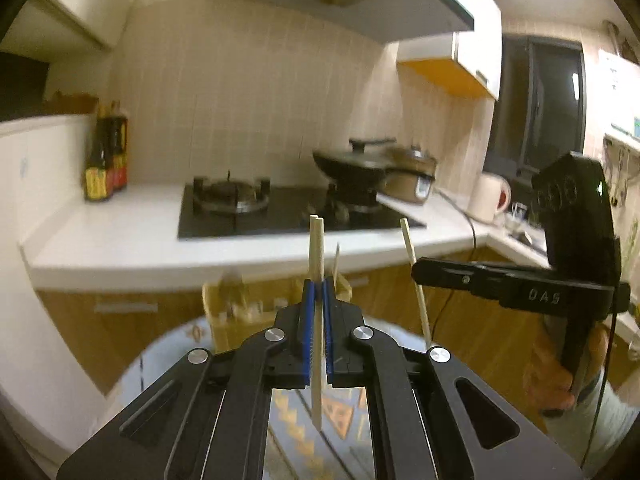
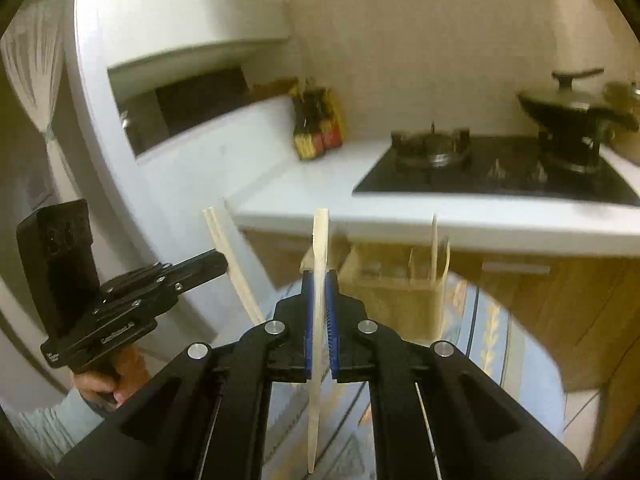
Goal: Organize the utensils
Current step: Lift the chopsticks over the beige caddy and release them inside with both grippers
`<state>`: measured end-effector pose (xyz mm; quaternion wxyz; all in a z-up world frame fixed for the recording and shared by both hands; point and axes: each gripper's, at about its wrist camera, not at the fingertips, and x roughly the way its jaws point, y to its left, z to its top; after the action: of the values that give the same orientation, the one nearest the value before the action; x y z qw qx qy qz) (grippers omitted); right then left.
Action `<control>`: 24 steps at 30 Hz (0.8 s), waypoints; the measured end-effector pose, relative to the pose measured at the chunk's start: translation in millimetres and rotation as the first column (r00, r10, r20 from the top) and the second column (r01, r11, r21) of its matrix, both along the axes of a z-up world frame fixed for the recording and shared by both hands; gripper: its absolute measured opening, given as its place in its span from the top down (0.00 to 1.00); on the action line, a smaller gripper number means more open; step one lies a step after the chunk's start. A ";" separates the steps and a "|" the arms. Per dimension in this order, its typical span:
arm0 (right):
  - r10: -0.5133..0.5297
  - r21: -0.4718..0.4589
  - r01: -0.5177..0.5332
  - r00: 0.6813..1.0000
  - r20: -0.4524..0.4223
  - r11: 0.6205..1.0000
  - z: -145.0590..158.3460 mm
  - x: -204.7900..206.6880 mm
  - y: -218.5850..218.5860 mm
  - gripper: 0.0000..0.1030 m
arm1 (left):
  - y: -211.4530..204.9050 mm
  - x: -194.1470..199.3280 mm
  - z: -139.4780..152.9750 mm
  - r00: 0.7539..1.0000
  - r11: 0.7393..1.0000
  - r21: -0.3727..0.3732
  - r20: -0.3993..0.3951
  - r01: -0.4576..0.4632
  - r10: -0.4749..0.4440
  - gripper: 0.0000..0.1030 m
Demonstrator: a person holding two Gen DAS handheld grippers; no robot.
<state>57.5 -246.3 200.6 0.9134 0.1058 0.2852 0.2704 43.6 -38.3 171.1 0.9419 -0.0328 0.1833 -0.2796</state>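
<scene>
While the letters "DAS" read mirrored on the right gripper (image 1: pixel 414 274), it pinches one flat wooden utensil (image 2: pixel 318 312) upright. The left gripper (image 1: pixel 317 292) is clamped on two chopsticks (image 1: pixel 317 280), also upright. Beyond, on the near patterned table (image 1: pixel 168 344), a wooden holder (image 2: pixel 400 300) keeps two more sticks. Two sauce bottles (image 1: pixel 106 160) stand far left.

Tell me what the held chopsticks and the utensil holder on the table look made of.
Chopsticks in the left hand-held gripper: pale, matte, unpainted sticks, likely bamboo or wood. Utensil holder: tan, boxy, flat-sided, probably bamboo or wood too, though motion blur hides any grain.
</scene>
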 end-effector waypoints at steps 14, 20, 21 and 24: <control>-0.289 0.036 0.288 0.933 0.215 0.957 39.4 62.6 -16.8 0.96 | -3.3 70.0 33.5 0.991 0.994 -0.101 0.125 -0.037 0.049 0.98; -0.341 0.035 0.347 0.893 0.293 0.937 21.7 85.4 -19.8 0.96 | -6.7 97.6 22.3 0.984 0.991 -0.113 0.155 -0.070 0.087 0.98; -0.344 0.035 0.351 0.889 0.303 0.936 18.5 87.8 -19.6 0.96 | -7.5 101.3 20.5 0.984 0.992 -0.108 0.156 -0.072 0.088 0.98; -0.353 0.024 0.364 0.882 0.314 0.931 6.6 95.3 -17.4 0.96 | -13.2 111.8 11.1 0.984 0.993 -0.088 0.154 -0.074 0.087 0.98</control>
<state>152.9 -263.7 207.1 0.9828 0.0963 0.1171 0.1052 155.4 -51.5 182.2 0.9618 -0.0568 0.0950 -0.2504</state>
